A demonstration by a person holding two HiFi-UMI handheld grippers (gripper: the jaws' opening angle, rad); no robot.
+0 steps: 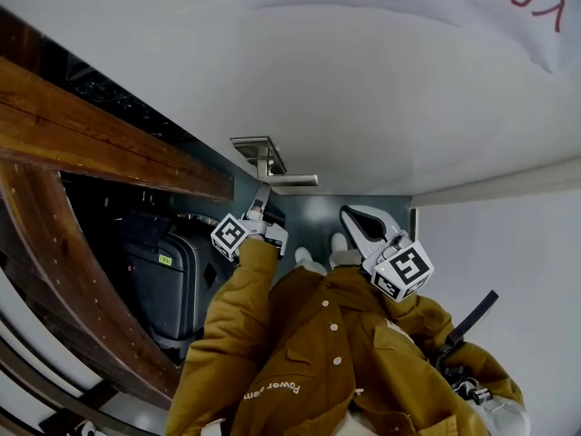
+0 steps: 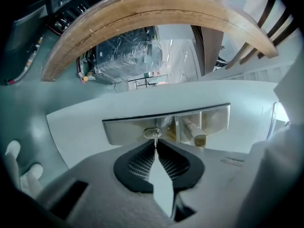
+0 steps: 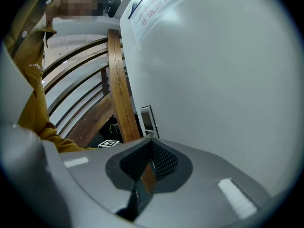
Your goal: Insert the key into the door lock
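Lining up: my left gripper [image 2: 155,145] clenches the key [image 2: 155,139], lock [image 2: 152,133] dead ahead at twelve o'clock, blade pointing straight in; right gripper [image 3: 149,139] clenched empty.

A slim metal key [image 2: 156,140] is held upright at the left gripper's [image 2: 155,146] tips, its tip set at the oval lock cylinder [image 2: 151,132] of a brushed-steel lock plate [image 2: 123,129].

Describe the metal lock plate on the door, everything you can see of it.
The lock plate is a long, narrow rectangle of brushed silver metal, fixed flat to the pale door. It carries an oval keyhole cylinder and, beside it, a lever handle sticking out toward the camera. A thin key, pinched in the left gripper, reaches the keyhole; how deep it sits cannot be told.
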